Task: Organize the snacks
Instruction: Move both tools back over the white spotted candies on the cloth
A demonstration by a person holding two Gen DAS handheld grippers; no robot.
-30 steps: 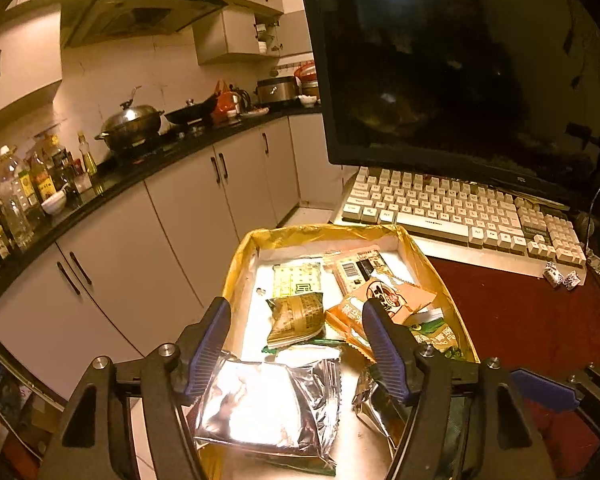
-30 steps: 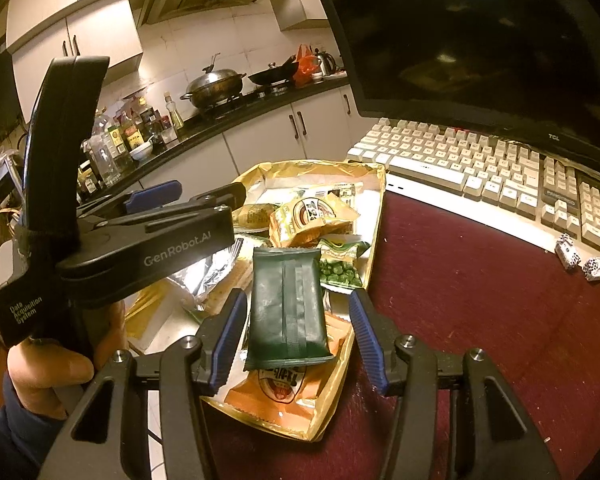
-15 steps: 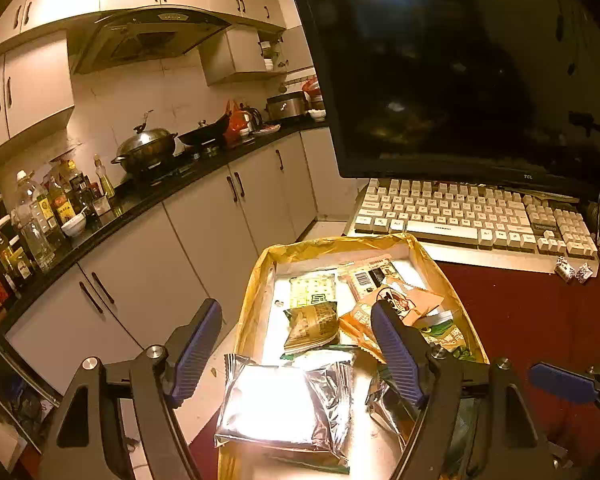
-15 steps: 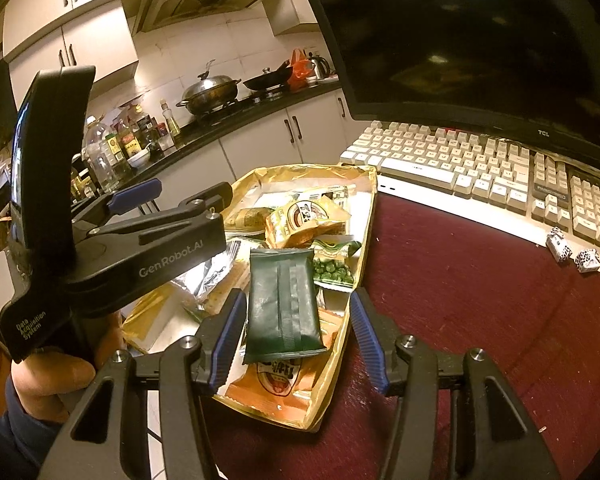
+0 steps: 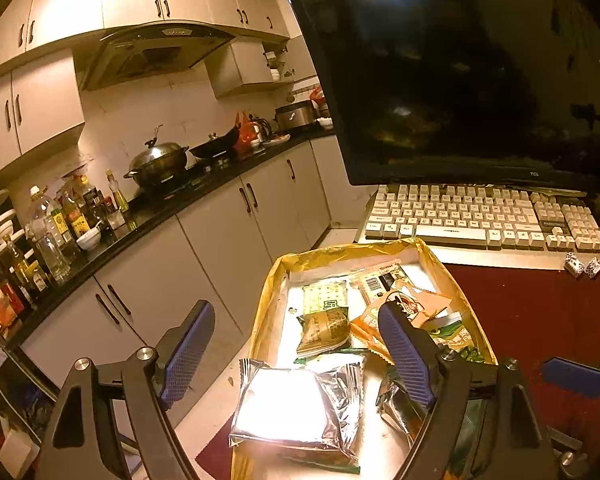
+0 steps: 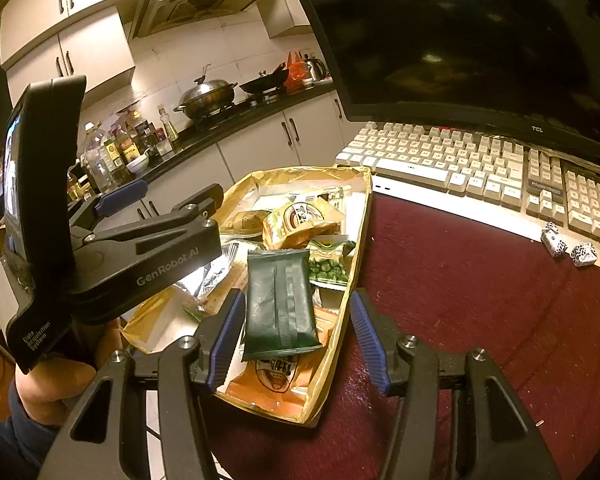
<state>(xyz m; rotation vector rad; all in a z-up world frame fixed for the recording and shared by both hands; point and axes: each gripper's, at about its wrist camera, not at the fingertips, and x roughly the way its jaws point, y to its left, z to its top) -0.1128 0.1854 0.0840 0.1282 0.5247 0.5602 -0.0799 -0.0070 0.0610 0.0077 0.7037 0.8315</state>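
A gold-lined cardboard tray (image 5: 267, 304) holds several snack packets and overhangs the table's left edge. A silver foil packet (image 5: 295, 404) lies at its near end, with a small green-brown packet (image 5: 324, 328) and an orange packet (image 5: 404, 312) beyond. My left gripper (image 5: 295, 356) is open and empty above the near end. In the right wrist view a dark green packet (image 6: 279, 300) lies on an orange packet (image 6: 275, 376) in the tray (image 6: 360, 216). My right gripper (image 6: 295, 344) is open around the green packet's near end without closing on it.
A white keyboard (image 5: 484, 216) and a dark monitor (image 5: 460, 72) stand behind the tray on the dark red tablecloth (image 6: 460, 300). Two small wrapped candies (image 6: 568, 246) lie by the keyboard. Kitchen cabinets and a counter with bottles (image 5: 51, 232) are on the left.
My left gripper has risen and pulled back from the tray, staying open. The right gripper has drawn back slightly; the green packet has not moved.
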